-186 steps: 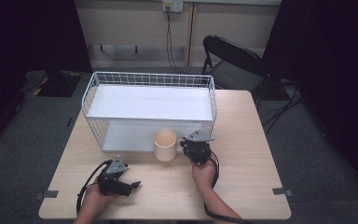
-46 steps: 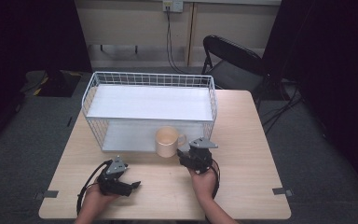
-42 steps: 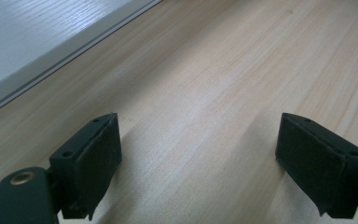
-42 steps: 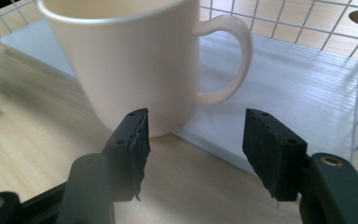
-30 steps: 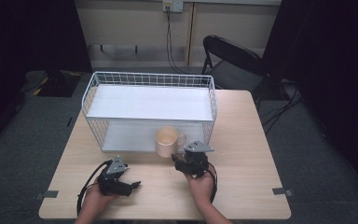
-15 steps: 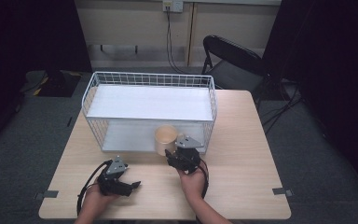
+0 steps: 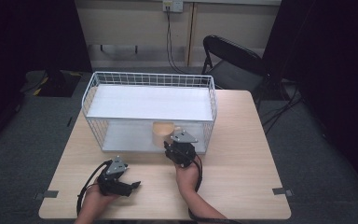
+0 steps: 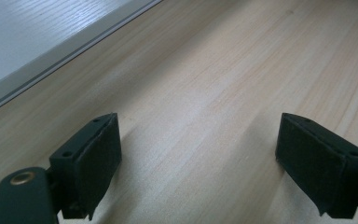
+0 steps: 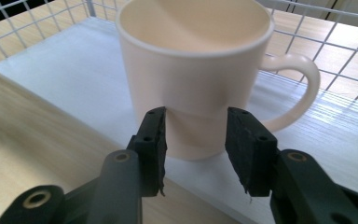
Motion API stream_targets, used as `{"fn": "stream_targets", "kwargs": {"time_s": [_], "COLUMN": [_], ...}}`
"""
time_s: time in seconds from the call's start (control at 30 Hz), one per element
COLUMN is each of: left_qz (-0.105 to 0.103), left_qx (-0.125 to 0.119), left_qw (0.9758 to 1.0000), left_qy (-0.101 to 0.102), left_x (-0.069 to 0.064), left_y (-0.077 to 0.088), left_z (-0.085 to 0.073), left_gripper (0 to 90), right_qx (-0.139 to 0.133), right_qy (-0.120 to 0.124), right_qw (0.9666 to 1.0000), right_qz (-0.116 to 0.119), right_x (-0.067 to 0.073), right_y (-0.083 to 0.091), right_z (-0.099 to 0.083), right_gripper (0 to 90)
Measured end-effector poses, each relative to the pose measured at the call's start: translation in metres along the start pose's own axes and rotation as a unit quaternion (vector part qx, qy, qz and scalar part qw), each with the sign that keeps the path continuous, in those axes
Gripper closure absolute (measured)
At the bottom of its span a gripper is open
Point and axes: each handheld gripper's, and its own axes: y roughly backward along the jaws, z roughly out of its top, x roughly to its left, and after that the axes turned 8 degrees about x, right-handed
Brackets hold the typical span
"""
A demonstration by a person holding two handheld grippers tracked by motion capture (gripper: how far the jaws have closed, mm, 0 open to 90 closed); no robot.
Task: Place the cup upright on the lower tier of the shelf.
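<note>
Now right gripper jaws closing, not yet clamped, mug dead ahead on basket front edge, handle pointing right; left gripper gaping, idling.

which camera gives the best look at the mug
The right gripper view: the mug looms close, with rim, handle and body clear. The high view shows it small, behind the rack's wires. The left gripper view has bare tabletop.
</note>
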Motion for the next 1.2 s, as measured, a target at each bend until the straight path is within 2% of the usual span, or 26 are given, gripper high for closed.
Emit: {"fn": "stream_targets", "kwargs": {"time_s": [0.1, 0.2, 0.37, 0.4, 0.5, 0.57, 0.77, 0.83, 0.93, 1.2], "left_qz": [0.000, 0.000, 0.000, 0.000, 0.000, 0.000, 0.000, 0.000, 0.000, 0.000], "left_qx": [0.000, 0.000, 0.000, 0.000, 0.000, 0.000, 0.000, 0.000, 0.000, 0.000], "left_qw": [1.0000, 1.0000, 1.0000, 1.0000, 1.0000, 1.0000, 1.0000, 1.0000, 1.0000, 1.0000], "left_qy": [0.000, 0.000, 0.000, 0.000, 0.000, 0.000, 0.000, 0.000, 0.000, 0.000], "left_x": [0.000, 0.000, 0.000, 0.000, 0.000, 0.000, 0.000, 0.000, 0.000, 0.000], "left_y": [0.000, 0.000, 0.000, 0.000, 0.000, 0.000, 0.000, 0.000, 0.000, 0.000], "left_z": [0.000, 0.000, 0.000, 0.000, 0.000, 0.000, 0.000, 0.000, 0.000, 0.000], "left_gripper": [13.8, 13.8, 13.8, 13.8, 13.8, 13.8, 13.8, 13.8, 13.8, 13.8], "right_qx": [0.000, -0.002, -0.005, -0.004, -0.005, -0.009, -0.007, -0.012, -0.003, 0.001], "right_qy": [-0.001, 0.002, -0.001, 0.006, 0.006, -0.002, 0.004, 0.012, 0.022, 0.034], "right_qw": [1.0000, 1.0000, 0.9988, 0.9986, 0.9972, 0.9963, 0.9949, 0.9947, 0.9941, 0.9928], "right_qz": [0.001, 0.004, 0.048, 0.053, 0.074, 0.085, 0.100, 0.102, 0.106, 0.115], "right_x": [-0.004, -0.005, -0.011, -0.013, -0.020, -0.025, -0.039, -0.043, -0.048, -0.061], "right_y": [-0.002, -0.001, 0.011, 0.014, 0.021, 0.027, 0.036, 0.040, 0.045, 0.058], "right_z": [0.000, -0.001, -0.007, -0.009, -0.015, -0.021, -0.035, -0.042, -0.049, -0.061], "right_gripper": [58.1, 53.3, 33.8, 30.3, 25.3, 23.6, 17.4, 16.8, 15.9, 15.8]}}
